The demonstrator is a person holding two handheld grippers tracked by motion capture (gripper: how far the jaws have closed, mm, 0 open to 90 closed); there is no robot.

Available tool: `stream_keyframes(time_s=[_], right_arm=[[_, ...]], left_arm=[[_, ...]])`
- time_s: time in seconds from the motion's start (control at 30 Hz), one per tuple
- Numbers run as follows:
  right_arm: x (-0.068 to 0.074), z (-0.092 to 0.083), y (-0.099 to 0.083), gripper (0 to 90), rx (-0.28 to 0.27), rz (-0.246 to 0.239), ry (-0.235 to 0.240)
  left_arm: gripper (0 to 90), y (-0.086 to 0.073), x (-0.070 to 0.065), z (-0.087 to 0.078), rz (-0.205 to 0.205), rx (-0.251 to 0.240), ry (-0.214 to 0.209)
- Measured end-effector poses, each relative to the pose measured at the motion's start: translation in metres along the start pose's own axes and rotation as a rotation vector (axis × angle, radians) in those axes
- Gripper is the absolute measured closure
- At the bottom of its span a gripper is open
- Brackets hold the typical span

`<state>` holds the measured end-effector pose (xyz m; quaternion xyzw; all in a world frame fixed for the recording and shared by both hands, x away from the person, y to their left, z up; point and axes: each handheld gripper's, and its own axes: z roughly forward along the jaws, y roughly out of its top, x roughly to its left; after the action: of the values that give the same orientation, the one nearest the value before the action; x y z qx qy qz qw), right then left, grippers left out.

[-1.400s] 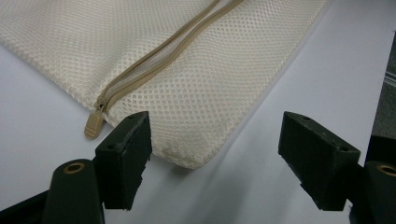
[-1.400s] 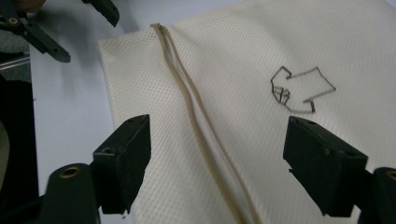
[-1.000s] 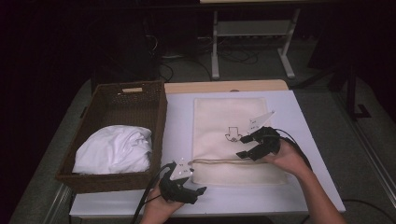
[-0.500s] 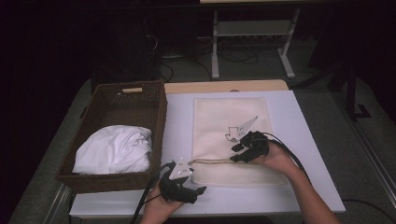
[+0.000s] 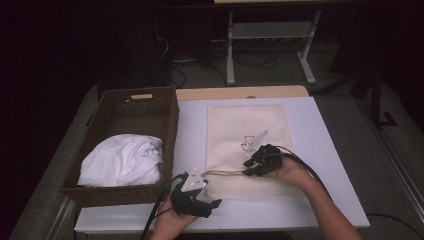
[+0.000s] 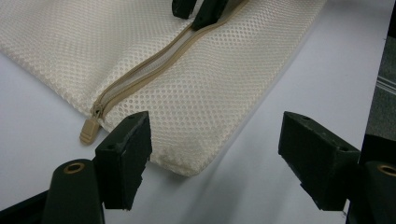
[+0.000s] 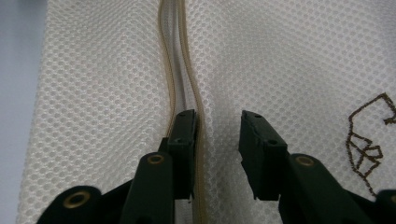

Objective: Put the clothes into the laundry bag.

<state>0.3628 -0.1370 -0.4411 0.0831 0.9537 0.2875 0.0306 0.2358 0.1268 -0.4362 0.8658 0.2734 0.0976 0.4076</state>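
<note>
Fingers (image 7: pixel 184 140) of the right gripper (image 7: pixel 218 140) stand part-way apart and have just been closing; mesh and one zipper edge lie between them, but the pads are not yet seen pressing.

High view: the mesh laundry bag (image 5: pixel 248 125) lies flat on the white tabletop (image 5: pixel 325 150), right of centre, its near edge close to the table's near edge. The right gripper (image 5: pixel 248 165) rests on the bag's near half, over the zipper (image 5: pixel 225 173). The left gripper (image 5: pixel 212 195) sits at the bag's near left corner. A woven basket (image 5: pixel 150 105) holding a white cloth (image 5: pixel 122 160) occupies the left side of the table.

Left gripper view: the left gripper (image 6: pixel 215 140) has its jaws wide apart, straddling the bag's rounded corner without gripping it. The zipper pull (image 6: pixel 88 130), a tan rubbery tab, lies just outside the nearer jaw. Risk: with the corner unheld, any tug on the zipper would likely drag the whole bag across the smooth table.

Right gripper view: the zipper (image 7: pixel 180 60) is open, two tan tapes bowed apart over a pale lining. Risk: the jaws may close on one thin layer only and slip, or pinch both layers and keep the mouth shut. The fabric is cream honeycomb netting, limp and thin; a brown embroidered outline (image 7: pixel 369 140) sits to the right.
</note>
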Motion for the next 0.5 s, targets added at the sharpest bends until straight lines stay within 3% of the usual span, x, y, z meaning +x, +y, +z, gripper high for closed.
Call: stream_keyframes(time_s=[0.1, 0.17, 0.33, 0.5], right_arm=[[-0.002, 0.0, 0.001, 74.3, 0.001, -0.001, -0.002], [-0.005, 0.0, 0.001, 84.6, 0.004, -0.001, -0.004], [-0.008, -0.001, 0.004, 87.2, 0.02, 0.016, 0.015], [-0.012, -0.009, 0.003, 88.0, -0.015, 0.055, 0.053]], left_arm=[[25.1, 0.0, 0.0, 0.0, -0.004, -0.002, 0.0], [25.1, 0.0, 0.001, -0.001, -0.005, -0.002, 0.001], [25.4, 0.001, 0.001, -0.002, 0.002, -0.009, -0.002], [25.3, 0.001, 0.002, -0.001, -0.008, -0.003, -0.01]])
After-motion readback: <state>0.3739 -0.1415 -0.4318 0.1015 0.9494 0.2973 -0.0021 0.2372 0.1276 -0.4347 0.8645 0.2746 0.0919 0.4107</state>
